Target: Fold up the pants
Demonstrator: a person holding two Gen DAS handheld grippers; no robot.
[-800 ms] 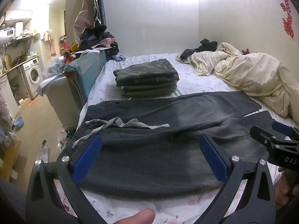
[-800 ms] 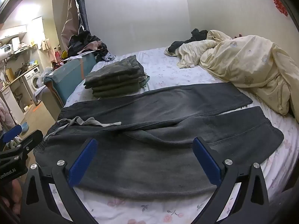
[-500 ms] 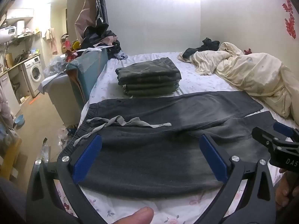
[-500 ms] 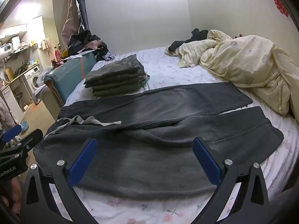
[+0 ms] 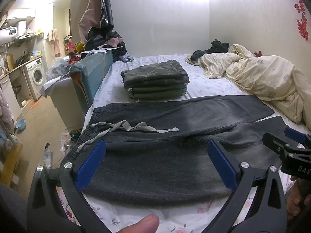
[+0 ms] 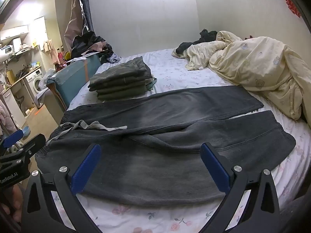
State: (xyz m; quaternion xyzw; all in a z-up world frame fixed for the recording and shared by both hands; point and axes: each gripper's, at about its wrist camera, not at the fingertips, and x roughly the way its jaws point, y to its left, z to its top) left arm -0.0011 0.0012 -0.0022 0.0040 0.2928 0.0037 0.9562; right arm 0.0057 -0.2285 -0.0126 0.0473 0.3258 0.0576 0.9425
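Left wrist view: the dark grey sweatpants (image 5: 175, 136) lie spread flat across the near part of the bed (image 5: 204, 81), waistband to the left, both legs running right. The left tongs (image 5: 155, 165) hang above the near leg with their blue pads wide apart, holding nothing. The right tongs (image 6: 149, 169) do the same further right, also wide and empty.

Risks, as I judge them: the near leg overlaps the far one at the crotch with a raised crease, so a grab there could catch two layers unevenly and give a skewed fold. The pale drawstring (image 5: 132, 128) lies loose across the hip; it could snag in a pad or end up bunched inside the fold. The near edge lies close to the mattress edge, so a careless pull might drag the garment off toward the floor. The stack of folded olive trousers (image 5: 155, 83) sits just beyond the far leg and could be nudged. The cream duvet (image 5: 268, 77) is near the cuffs.

Compared with the earlier frames, nothing on the bed has shifted; the left camera sits slightly lower and nearer, the right almost unchanged.
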